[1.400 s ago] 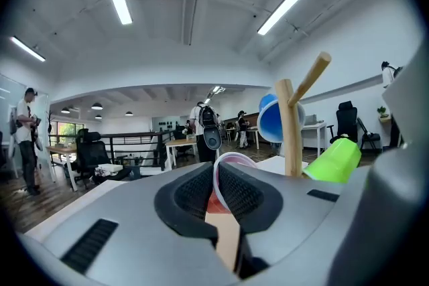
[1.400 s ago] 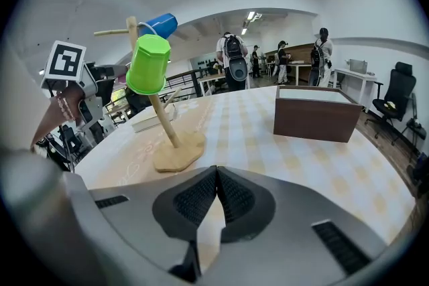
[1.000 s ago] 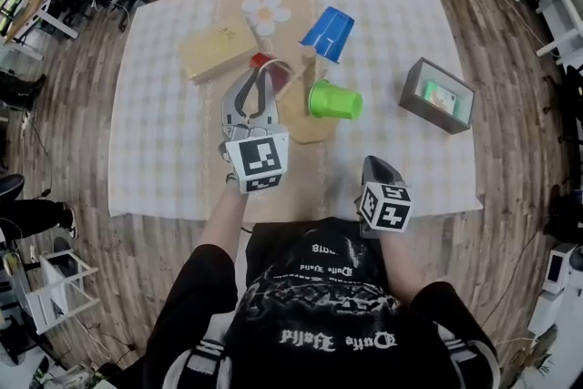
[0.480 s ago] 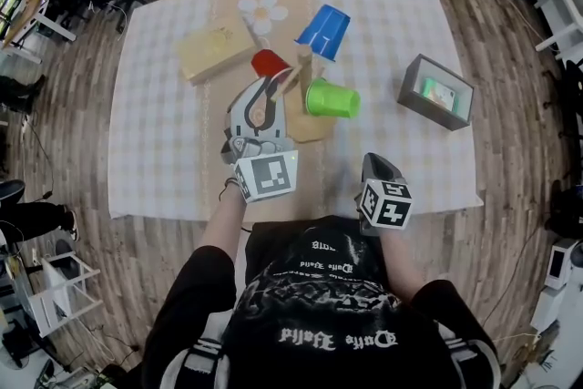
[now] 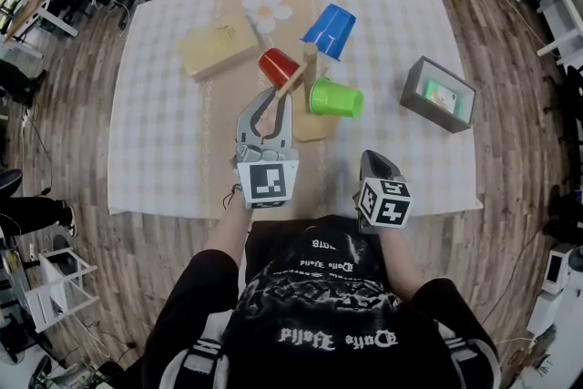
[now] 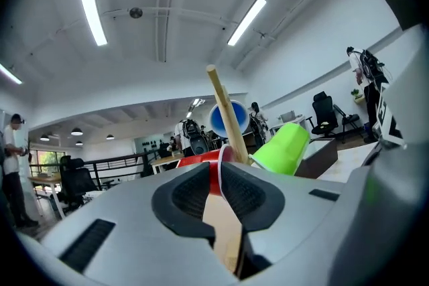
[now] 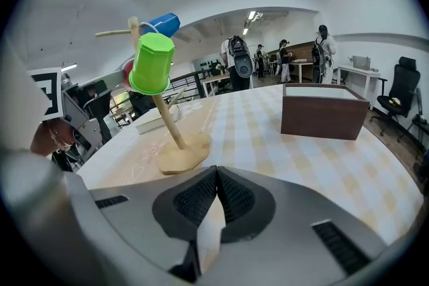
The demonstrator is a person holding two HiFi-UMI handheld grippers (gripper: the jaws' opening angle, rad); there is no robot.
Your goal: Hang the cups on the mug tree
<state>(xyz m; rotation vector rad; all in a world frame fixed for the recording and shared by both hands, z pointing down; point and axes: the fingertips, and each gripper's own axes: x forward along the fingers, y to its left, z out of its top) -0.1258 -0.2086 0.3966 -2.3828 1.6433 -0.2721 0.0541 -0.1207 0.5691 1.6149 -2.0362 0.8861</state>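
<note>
Left tongs (image 6: 218,177) backed off hung red cup (image 5: 276,66), parting, empty; right tongs (image 7: 216,177) closed.

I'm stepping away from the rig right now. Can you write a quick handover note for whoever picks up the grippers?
Left gripper: open; its fingers have just been opening, with the rim of the red cup between their tips.
Right gripper: shut, empty.
Blue cup, green cup and red cup all hang on the mug tree.
Done: three cups hung.
Left: ease the left gripper back, check the red cup stays put.
</note>
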